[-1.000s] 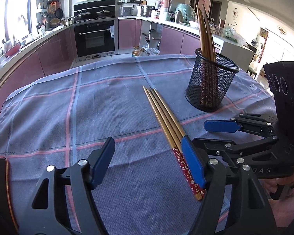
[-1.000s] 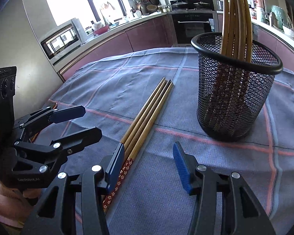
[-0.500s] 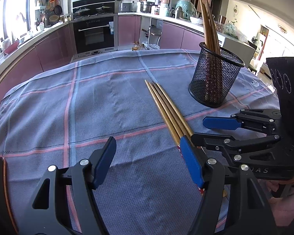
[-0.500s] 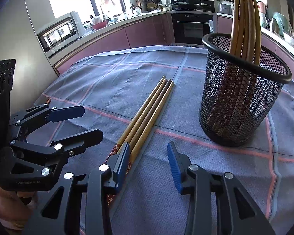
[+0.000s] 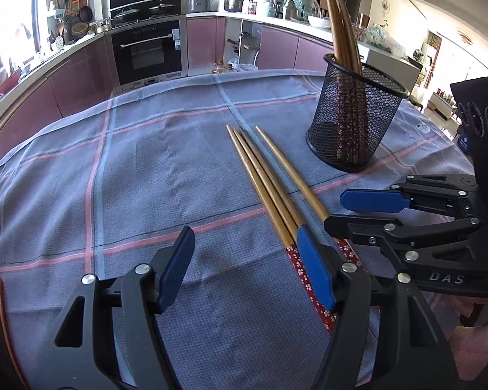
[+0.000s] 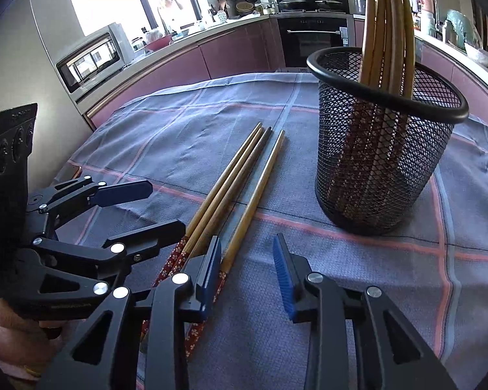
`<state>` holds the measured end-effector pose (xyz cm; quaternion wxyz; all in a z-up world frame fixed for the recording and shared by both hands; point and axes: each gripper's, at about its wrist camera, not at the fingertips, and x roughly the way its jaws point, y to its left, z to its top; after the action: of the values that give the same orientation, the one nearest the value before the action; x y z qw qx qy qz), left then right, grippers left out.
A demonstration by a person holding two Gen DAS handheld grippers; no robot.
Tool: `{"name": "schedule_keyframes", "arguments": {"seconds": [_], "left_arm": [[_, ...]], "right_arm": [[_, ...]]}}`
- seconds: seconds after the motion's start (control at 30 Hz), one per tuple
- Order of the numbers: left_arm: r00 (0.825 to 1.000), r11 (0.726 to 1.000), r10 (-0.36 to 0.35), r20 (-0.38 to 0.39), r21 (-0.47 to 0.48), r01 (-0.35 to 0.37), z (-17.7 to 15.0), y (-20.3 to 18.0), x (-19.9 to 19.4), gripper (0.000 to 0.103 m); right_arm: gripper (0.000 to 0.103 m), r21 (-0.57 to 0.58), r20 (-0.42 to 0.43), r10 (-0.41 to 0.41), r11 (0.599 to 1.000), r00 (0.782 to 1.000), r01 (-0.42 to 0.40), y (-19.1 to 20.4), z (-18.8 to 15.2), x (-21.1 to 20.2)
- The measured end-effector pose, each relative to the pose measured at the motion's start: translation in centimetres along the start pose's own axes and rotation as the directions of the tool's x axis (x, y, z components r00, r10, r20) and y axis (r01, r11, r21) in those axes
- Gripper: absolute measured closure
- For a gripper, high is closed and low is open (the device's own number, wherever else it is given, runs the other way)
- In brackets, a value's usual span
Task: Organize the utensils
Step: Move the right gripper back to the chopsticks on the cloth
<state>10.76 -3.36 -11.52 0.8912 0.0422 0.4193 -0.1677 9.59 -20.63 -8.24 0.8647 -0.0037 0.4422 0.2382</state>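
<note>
Several wooden chopsticks with red patterned ends lie on the blue checked cloth [image 5: 140,169]. Three stay bundled [image 5: 263,188] [image 6: 224,178]; a single chopstick [image 5: 292,175] [image 6: 260,182] lies slightly apart on the basket's side. The black mesh basket [image 5: 354,123] [image 6: 380,149] holds several more upright. My right gripper [image 6: 246,273] [image 5: 351,213] is closing; the single chopstick's red end lies between its jaws beside the left pad, unpressed. My left gripper [image 5: 245,269] [image 6: 136,211] is also closing, over bare cloth, its right finger on top of the bundle's red ends.
Purple kitchen counters with an oven [image 5: 146,52] and a microwave [image 6: 91,58] ring the table beyond its far edge. A person's hand [image 6: 13,328] holds the left gripper at the near left table edge. The basket stands close to the right of the chopsticks.
One chopstick has come away from the bundle toward the basket. The right gripper's jaws have narrowed around its red end. The left gripper has crept forward and narrowed a little.
</note>
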Motion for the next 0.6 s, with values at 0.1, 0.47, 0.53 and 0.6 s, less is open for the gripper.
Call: {"name": "schedule_keyframes", "arguments": {"seconds": [0.1, 0.47, 0.53, 0.6], "left_arm": [[1.0, 1.0, -0.007, -0.012, -0.009, 0.007, 0.05, 0.16, 0.36, 0.042], [1.0, 1.0, 0.008, -0.026, -0.002, -0.008, 0.45, -0.01, 1.11, 0.042], [1.0, 1.0, 0.01, -0.03, -0.005, -0.01, 0.4, 0.03, 1.1, 0.045], [0.999, 1.0, 0.015, -0.029, -0.004, -0.015, 0.29, 0.07, 1.07, 0.047]], "right_arm": [[0.071, -0.003, 0.0, 0.0, 1.0, 1.0, 0.0, 0.08, 0.04, 0.06], [0.072, -0.005, 0.001, -0.005, 1.0, 1.0, 0.005, 0.21, 0.41, 0.34], [0.072, -0.007, 0.0, -0.006, 1.0, 1.0, 0.006, 0.2, 0.43, 0.38], [0.072, -0.006, 0.0, -0.006, 1.0, 1.0, 0.006, 0.23, 0.45, 0.41]]}}
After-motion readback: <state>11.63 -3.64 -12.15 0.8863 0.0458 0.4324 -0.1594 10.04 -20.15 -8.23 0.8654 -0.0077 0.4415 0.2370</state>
